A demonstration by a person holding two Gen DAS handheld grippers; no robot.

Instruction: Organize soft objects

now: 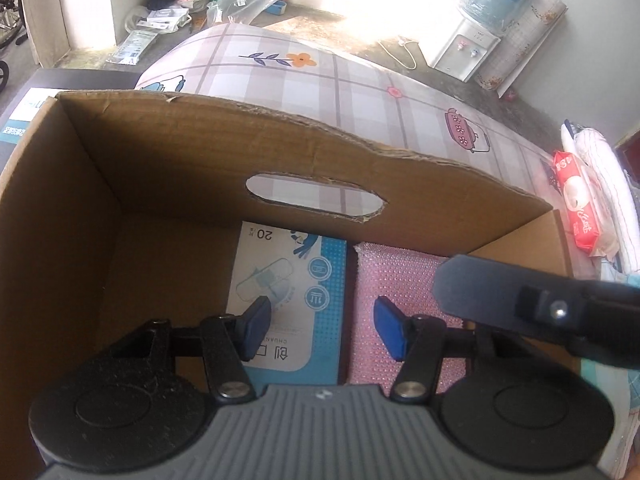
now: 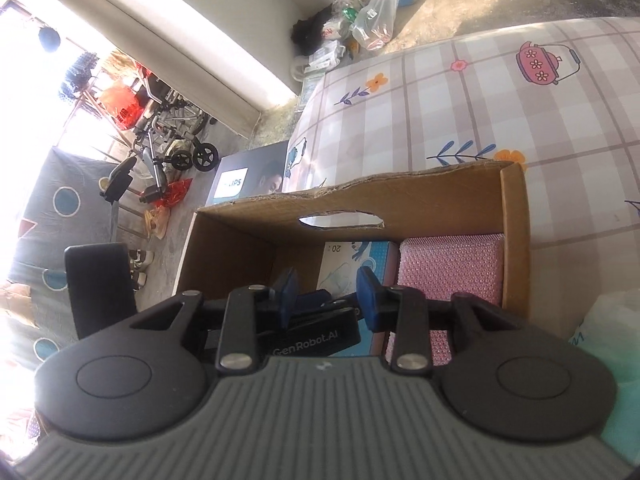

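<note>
From the left wrist view, we are looking down into the box [image 1: 168,168], our landmark throughout. Against its far wall, below the handle slot, lie a blue packet [image 1: 296,280] and, touching it on the right, a pink pad [image 1: 400,276]. The left gripper [image 1: 318,328] hangs above the seam between them, jaws roughly half open with nothing between the pads. The right gripper's dark body crosses over the box's right corner. Outside the box to the right, a red wipes pack [image 1: 576,204] lies on the checked cloth [image 1: 360,80], apparently not yet stowed.

From the right wrist view, the right gripper [image 2: 326,298] points into the box from the near side, jaws narrowly apart and gripping nothing we can see; the other tool's body shows through the gap. The pad fills the box's right end, the packet sits beside it, and the left part of the floor is bare.

We judge the placement done, so we should lift both tools straight up, clear of the box walls and each other, then fetch the wipes.
</note>
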